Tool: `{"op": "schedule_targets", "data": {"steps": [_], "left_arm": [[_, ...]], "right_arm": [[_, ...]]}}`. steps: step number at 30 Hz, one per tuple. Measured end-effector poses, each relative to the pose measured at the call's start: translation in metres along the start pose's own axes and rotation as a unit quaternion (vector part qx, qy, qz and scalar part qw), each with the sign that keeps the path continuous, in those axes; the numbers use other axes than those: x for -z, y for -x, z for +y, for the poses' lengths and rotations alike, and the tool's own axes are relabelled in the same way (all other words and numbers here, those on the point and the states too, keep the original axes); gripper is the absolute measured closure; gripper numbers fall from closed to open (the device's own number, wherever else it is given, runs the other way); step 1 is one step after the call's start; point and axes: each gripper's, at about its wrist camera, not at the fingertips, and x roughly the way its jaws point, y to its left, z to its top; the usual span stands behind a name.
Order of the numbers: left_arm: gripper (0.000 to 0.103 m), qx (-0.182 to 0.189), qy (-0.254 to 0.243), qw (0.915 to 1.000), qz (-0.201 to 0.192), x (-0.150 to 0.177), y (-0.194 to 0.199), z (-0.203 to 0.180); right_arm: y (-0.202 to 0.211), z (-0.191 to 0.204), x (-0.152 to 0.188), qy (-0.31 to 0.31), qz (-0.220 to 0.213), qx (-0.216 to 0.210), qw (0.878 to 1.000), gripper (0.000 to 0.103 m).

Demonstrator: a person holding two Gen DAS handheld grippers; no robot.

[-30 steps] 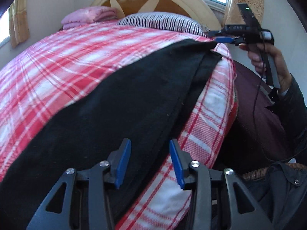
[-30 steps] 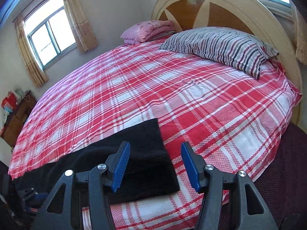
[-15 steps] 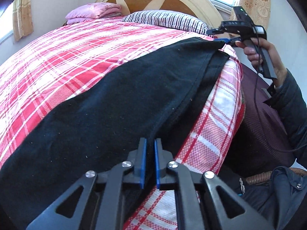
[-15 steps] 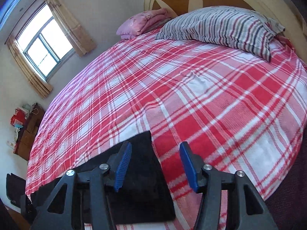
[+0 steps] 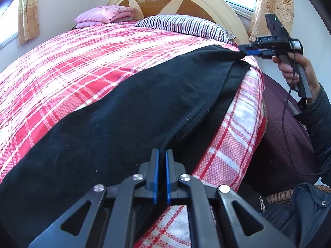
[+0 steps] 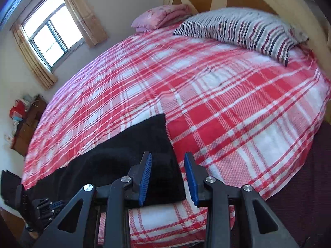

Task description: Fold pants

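Black pants lie stretched along the near edge of a bed with a red and white plaid sheet. My left gripper is shut on the edge of the upper black layer, which lifts from a second layer beneath. My right gripper is open over the far end of the pants, its jaws partly closed, with the cloth's corner edge between the blue pads. In the left wrist view the right gripper sits at the pants' far corner, held by a hand.
A striped pillow and a folded pink blanket lie by the round wooden headboard. A dark maroon surface lies beside the bed's right edge. A window and a cluttered cabinet are at the left.
My left gripper closed on the pants' edge and lifted it slightly. My right gripper moved forward over the pants' end and its jaws narrowed.
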Motion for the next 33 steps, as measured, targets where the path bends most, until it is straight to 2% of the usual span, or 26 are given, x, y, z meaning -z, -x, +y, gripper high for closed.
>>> {"op": "schedule_targets", "data": {"steps": [2, 4, 7, 12, 17, 22, 26, 28, 31, 33], "left_arm": [[0.096, -0.002, 0.001, 1.0, -0.006, -0.001, 0.003, 0.002], [0.096, -0.004, 0.004, 0.9999, -0.012, -0.002, 0.004, 0.004], [0.099, -0.001, 0.011, 0.9998, -0.017, -0.002, 0.004, 0.006], [0.099, 0.01, 0.016, 0.9992, -0.036, -0.003, 0.014, 0.01], [0.099, 0.022, 0.015, 0.9982, -0.055, -0.001, 0.03, 0.009], [0.099, 0.035, 0.002, 0.9988, -0.035, 0.009, 0.018, 0.001], [0.099, 0.019, -0.022, 0.9994, -0.019, 0.017, 0.006, -0.009], [0.098, 0.01, -0.017, 0.9996, -0.019, 0.017, 0.003, -0.005], [0.095, 0.018, -0.003, 0.9995, -0.024, 0.017, 0.004, 0.001], [0.092, 0.02, -0.008, 0.9993, -0.03, 0.018, 0.008, 0.0]], "right_arm": [[-0.008, -0.005, 0.001, -0.013, 0.008, -0.022, 1.0, 0.071], [-0.011, -0.003, 0.003, -0.01, 0.009, -0.041, 0.999, 0.087], [-0.005, 0.005, 0.004, 0.003, -0.007, -0.04, 0.999, 0.096], [0.016, 0.016, 0.002, 0.023, -0.034, -0.035, 0.999, 0.098], [0.025, 0.023, 0.002, 0.05, -0.035, 0.0, 0.998, 0.098], [0.004, 0.003, 0.004, 0.035, -0.005, 0.04, 0.999, 0.098], [-0.003, -0.007, 0.004, 0.026, 0.006, 0.044, 0.999, 0.098], [-0.006, -0.005, 0.005, 0.037, 0.014, 0.045, 0.998, 0.098], [-0.005, -0.009, 0.003, 0.021, 0.011, 0.055, 0.998, 0.093], [0.003, -0.005, 0.002, 0.032, -0.009, 0.095, 0.995, 0.093]]}}
